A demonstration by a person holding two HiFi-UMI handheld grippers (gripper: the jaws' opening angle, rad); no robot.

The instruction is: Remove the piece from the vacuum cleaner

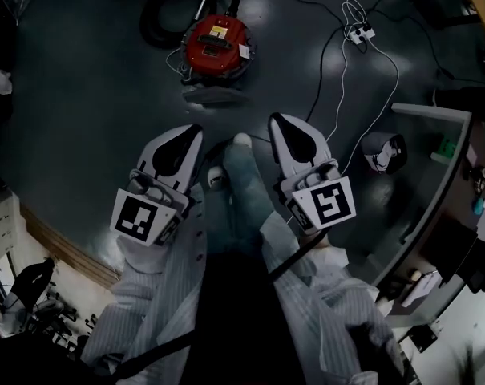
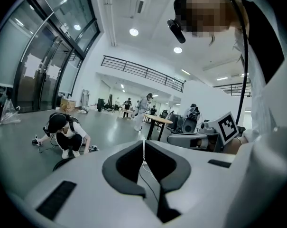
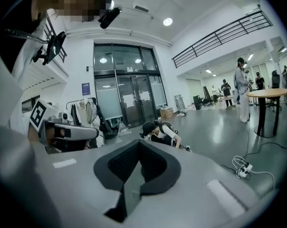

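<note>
The red vacuum cleaner (image 1: 218,42) sits on the dark floor ahead of me, its black hose (image 1: 156,18) curling off to its left. A flat grey piece (image 1: 214,96) lies right in front of it. My left gripper (image 1: 196,129) and right gripper (image 1: 274,119) hover side by side close to my body, well short of the vacuum. Both are shut with nothing in them. In the left gripper view the jaws (image 2: 143,145) meet at a thin seam. The right gripper view shows its jaws (image 3: 139,144) pressed together too. Neither gripper view shows the vacuum.
My foot (image 1: 240,147) stands between the grippers. A white cable runs to a power strip (image 1: 360,30) at the back right. A curved desk (image 1: 442,167) and a dark bag (image 1: 384,152) are to the right. Another person (image 3: 160,131) crouches near the vacuum.
</note>
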